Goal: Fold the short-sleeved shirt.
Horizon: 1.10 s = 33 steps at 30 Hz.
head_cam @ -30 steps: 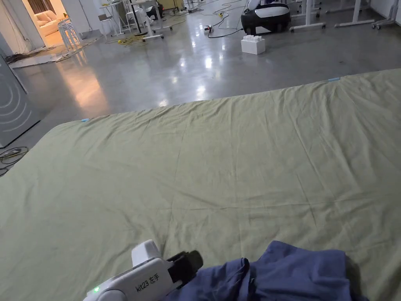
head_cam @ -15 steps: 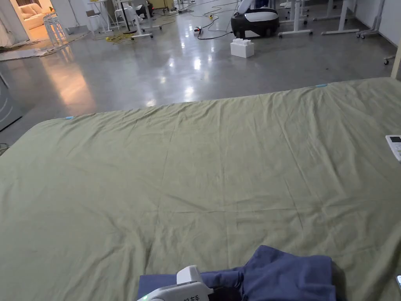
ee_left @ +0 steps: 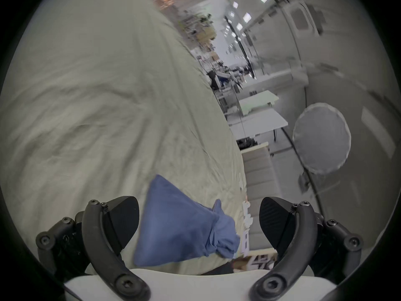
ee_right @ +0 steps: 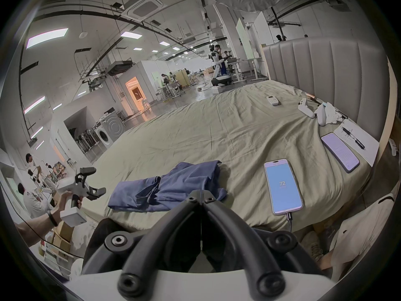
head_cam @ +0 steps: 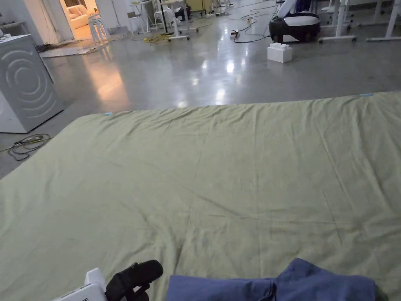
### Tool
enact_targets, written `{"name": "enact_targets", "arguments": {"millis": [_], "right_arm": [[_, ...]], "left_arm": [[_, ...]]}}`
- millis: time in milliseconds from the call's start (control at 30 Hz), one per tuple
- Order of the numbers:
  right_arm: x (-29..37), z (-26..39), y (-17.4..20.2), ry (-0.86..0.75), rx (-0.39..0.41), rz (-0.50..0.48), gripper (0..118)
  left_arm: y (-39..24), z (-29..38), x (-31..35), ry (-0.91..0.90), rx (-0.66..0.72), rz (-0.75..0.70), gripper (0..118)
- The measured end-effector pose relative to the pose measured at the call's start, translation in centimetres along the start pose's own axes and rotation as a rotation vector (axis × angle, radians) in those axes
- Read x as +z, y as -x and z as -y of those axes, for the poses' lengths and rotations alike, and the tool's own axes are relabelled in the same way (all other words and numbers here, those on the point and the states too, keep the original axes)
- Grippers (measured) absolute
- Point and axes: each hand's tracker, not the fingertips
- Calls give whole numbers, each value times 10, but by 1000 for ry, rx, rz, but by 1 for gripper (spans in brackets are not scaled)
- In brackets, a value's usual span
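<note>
A blue short-sleeved shirt lies bunched and creased at the near edge of a bed with a green sheet. The shirt has a flat part on its left and a thicker folded lump on its right. My left gripper hovers just left of the shirt, apart from it, jaws wide open with the shirt farther off between them. From the right gripper view the left gripper is held in a hand beyond the bed's edge. My right gripper is shut on nothing, short of the shirt's near edge.
Two phones, a remote and a notepad with a pen lie on the bed's right side by the padded headboard. Past the bed stand a washing machine and a white block on the floor.
The head camera has swung. My left gripper, earlier at the shirt's left part, is now off to its left and apart from it. The shirt's left part lies flatter.
</note>
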Motion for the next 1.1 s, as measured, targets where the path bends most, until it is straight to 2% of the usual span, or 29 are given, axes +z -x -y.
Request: {"name": "enact_targets", "arguments": {"millis": [67, 133, 167, 200, 233, 267, 300, 333, 367, 400, 467, 567, 633, 733, 867, 900, 967, 1100], "right_arm": [[3, 0, 1, 1, 4, -1, 0], [4, 2, -1, 7, 7, 10, 0], [5, 3, -1, 9, 10, 16, 0], [6, 3, 0, 9, 14, 24, 0], [8, 3, 0, 9, 16, 31, 0], [10, 2, 1, 8, 17, 32, 0], [11, 2, 1, 8, 16, 33, 0], [11, 1, 1, 8, 15, 34, 0], [10, 1, 1, 12, 14, 34, 0], [9, 1, 1, 16, 18, 36, 0], [7, 1, 3, 17, 28, 42, 0], [5, -1, 8, 14, 27, 20, 0], [1, -2, 10, 14, 31, -2, 0], [-4, 0, 4, 12, 27, -37, 0], [-11, 6, 0, 6, 13, -74, 0], [-12, 8, -1, 5, 8, -85, 0], [-10, 6, 3, 9, 1, -88, 0], [1, 10, 3, 13, 1, -76, 0]], "left_arm": [[17, 0, -11, -5, 77, -8, 112], [32, 8, -30, 67, 143, -12, 111], [35, 13, -41, 119, 157, -26, 106], [37, 17, -49, 134, 145, -14, 88], [33, 21, -53, 139, 116, 31, 75], [28, 24, -60, 164, 102, 43, 69], [28, 26, -67, 176, 80, -5, 55], [28, 27, -70, 183, 37, -60, 35], [28, 26, -72, 187, 34, -67, 22], [29, 24, -69, 179, 59, -67, 22], [16, 23, -59, 152, 24, 8, 21], [3, 14, -38, 120, 5, -30, 20], [-7, 9, -18, 109, -57, -3, 20], [-16, -13, 23, 38, -82, -38, 20], [-54, -31, 64, -31, -222, -156, 20], [-70, -28, 65, -61, -302, -164, 20], [-105, -12, 48, -52, -359, -194, 20], [-158, 46, -22, 45, -523, -245, 20]]}}
